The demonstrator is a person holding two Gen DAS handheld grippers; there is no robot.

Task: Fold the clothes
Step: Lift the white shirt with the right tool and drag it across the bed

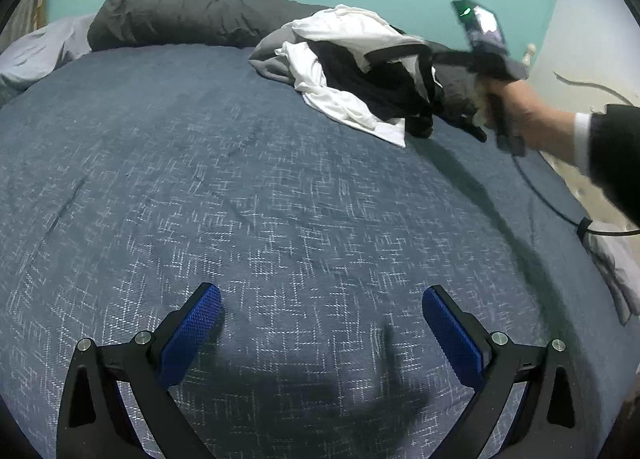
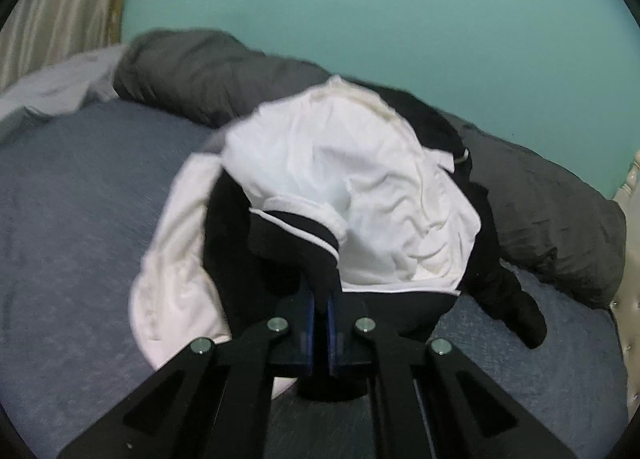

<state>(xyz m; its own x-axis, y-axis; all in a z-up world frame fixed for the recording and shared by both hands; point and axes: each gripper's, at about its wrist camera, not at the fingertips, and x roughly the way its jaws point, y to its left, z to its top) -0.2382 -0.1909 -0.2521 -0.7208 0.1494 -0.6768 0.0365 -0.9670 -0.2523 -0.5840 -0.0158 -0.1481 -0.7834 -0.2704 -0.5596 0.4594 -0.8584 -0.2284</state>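
Right gripper [image 2: 319,309] of mine is clamped on a black fabric fold with white piping [image 2: 296,235], at the near edge of the crumpled white-and-black clothes heap [image 2: 352,179] on the blue woven bedspread [image 1: 240,199]; left gripper [image 1: 322,313] gapes empty over bare bedspread, the heap well ahead, rightward; my right is nearer.

White-piped black garment [image 2: 292,235], white shirt [image 2: 360,195], crosshatched blue bedspread [image 1: 240,199]

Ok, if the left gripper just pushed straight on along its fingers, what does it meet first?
Most likely the bare blue bedspread: the left gripper is open, angled down at it, nothing between. The clothes pile lies farther off to the right, though depth is unclear.
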